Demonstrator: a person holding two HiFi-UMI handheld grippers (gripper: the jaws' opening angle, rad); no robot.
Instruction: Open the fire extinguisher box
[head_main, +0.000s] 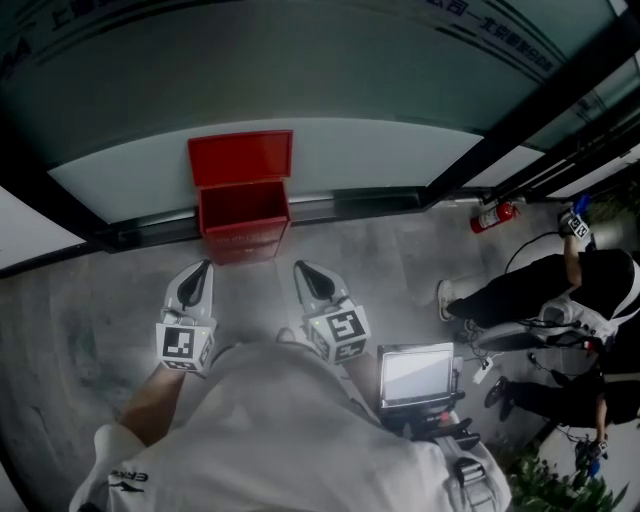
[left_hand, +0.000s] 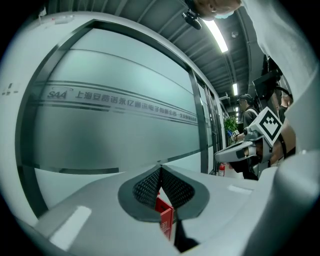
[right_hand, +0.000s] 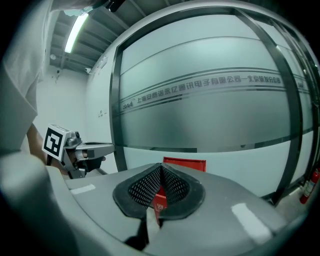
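The red fire extinguisher box (head_main: 241, 213) stands on the floor against the frosted glass wall, and its lid (head_main: 241, 157) is up and leans back on the glass. My left gripper (head_main: 204, 266) and my right gripper (head_main: 300, 268) hang side by side just in front of the box, apart from it. Both are shut with nothing between the jaws. In the left gripper view a sliver of the box (left_hand: 164, 215) shows below the shut left gripper (left_hand: 160, 170). The right gripper view has the raised lid (right_hand: 184, 164) beyond the shut right gripper (right_hand: 161, 167).
A red fire extinguisher (head_main: 495, 215) lies on the floor at the right by the dark door frame. A person in black (head_main: 560, 290) crouches there with cables. A small monitor (head_main: 415, 373) hangs at my waist. The glass wall (head_main: 300, 70) fills the far side.
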